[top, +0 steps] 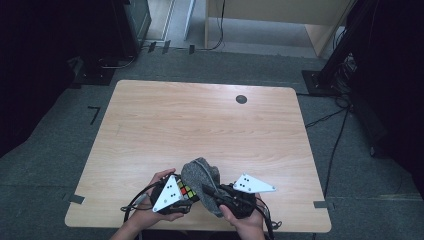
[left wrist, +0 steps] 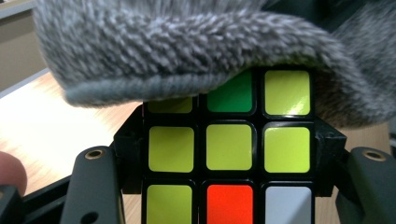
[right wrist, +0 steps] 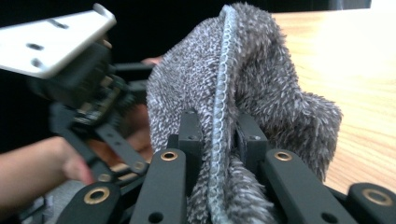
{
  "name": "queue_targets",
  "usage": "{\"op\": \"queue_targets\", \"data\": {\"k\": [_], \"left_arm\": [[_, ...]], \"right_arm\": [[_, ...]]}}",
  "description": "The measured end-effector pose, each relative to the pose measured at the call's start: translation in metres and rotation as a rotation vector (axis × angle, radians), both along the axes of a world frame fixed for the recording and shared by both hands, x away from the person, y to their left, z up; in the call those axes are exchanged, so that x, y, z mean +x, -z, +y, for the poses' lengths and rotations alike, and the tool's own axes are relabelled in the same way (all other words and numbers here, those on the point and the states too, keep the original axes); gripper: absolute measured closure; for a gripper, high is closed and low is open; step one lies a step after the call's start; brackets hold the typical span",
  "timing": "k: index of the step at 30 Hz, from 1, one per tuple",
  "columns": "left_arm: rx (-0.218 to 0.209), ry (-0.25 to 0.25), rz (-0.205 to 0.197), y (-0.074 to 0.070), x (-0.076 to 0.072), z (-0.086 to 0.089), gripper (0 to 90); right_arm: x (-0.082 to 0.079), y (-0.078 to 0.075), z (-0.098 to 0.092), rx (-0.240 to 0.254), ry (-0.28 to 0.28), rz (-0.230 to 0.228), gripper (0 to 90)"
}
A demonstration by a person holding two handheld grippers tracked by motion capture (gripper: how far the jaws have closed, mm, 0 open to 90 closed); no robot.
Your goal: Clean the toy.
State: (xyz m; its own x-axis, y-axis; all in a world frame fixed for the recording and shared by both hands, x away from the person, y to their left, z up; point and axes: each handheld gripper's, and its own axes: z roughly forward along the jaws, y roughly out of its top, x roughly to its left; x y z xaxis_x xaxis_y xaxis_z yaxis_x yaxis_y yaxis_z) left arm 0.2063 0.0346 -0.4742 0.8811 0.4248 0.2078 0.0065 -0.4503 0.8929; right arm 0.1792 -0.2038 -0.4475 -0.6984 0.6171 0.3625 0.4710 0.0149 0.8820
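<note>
- I've got both grippers low at the near edge of the wooden table [top: 200, 120], close together, hands coming in from below.
- My left gripper [top: 175, 196] is clamped on the puzzle cube [left wrist: 229, 147]: in the left gripper view the black jaws press against its two sides and the cube sits square between them.
- Facing that camera I read mostly yellow-green stickers, one green at the top middle, one orange at the bottom middle, one white at the bottom right.
- The grey cloth [top: 202, 177] drapes over the top of the cube; its hemmed edge covers part of the upper row of stickers.
- My right gripper [top: 220, 196] is pinched on that same cloth: in the right gripper view the stitched hem [right wrist: 219, 116] runs straight up between the two pads, and the fluffy pile bulges out on either side.
- From above, the cloth stands as a rumpled mound between the two grey three-cornered plates, just over the table's near edge.
- Table surface: light wood grain, with a small dark round disc [top: 241, 99] set in near the far edge.
- Room: grey carpet [top: 60, 150] all round, bits of tape stuck to it beside the table, cables [top: 330, 150] trailing on the right.
- Far side: a pale wooden furniture piece [top: 280, 20] and dark equipment stands at both upper corners; the surroundings are dim.
</note>
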Motion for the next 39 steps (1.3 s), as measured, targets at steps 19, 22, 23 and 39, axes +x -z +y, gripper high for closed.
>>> {"op": "queue_targets", "data": {"k": [19,22,23,39], "left_arm": [[-0.049,-0.024,-0.036,-0.013,-0.008,0.006,34.0],[-0.056,-0.014,-0.048,-0.018,-0.011,0.006,34.0],[-0.052,-0.011,-0.055,-0.018,-0.012,0.006,34.0],[-0.049,0.004,-0.064,-0.025,-0.013,0.003,34.0]], "right_arm": [[-0.002,0.003,-0.003,-0.045,0.098,0.008,77.2],[-0.008,-0.006,-0.005,-0.030,0.104,-0.005,77.2],[-0.011,-0.010,-0.004,-0.015,0.092,-0.015,77.2],[-0.009,-0.015,-0.006,-0.020,0.089,0.049,76.9]]}}
